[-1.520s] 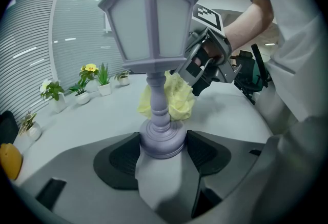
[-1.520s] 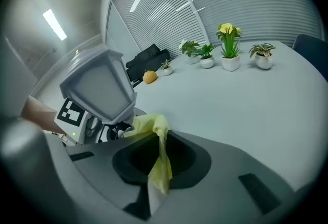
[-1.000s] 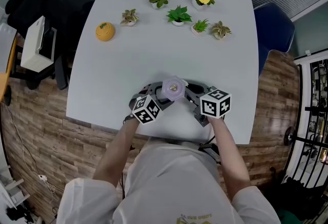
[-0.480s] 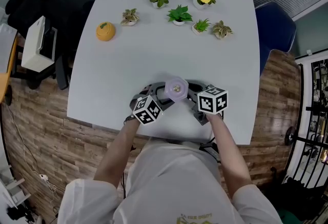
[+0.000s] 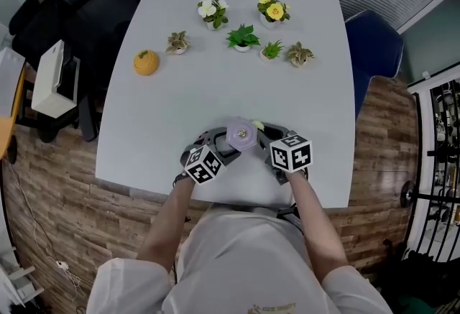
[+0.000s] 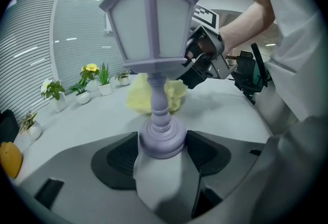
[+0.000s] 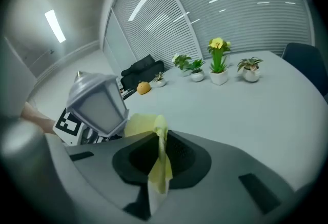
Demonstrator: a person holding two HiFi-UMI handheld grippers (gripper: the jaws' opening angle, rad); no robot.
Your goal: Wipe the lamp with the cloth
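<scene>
We hold both grippers close together low in front of us, our left forearm (image 5: pixel 167 215) and right forearm (image 5: pixel 314 218) bare and angled inward. Our left gripper (image 5: pixel 224 149) has its jaws closed on the round base of the lamp (image 6: pixel 151 28), which stands upright in it. Our right gripper (image 5: pixel 264 139), just beside the left, has its jaws pressed together on a fold of the cloth (image 7: pixel 137 125). Both marker cubes face up toward us.
</scene>
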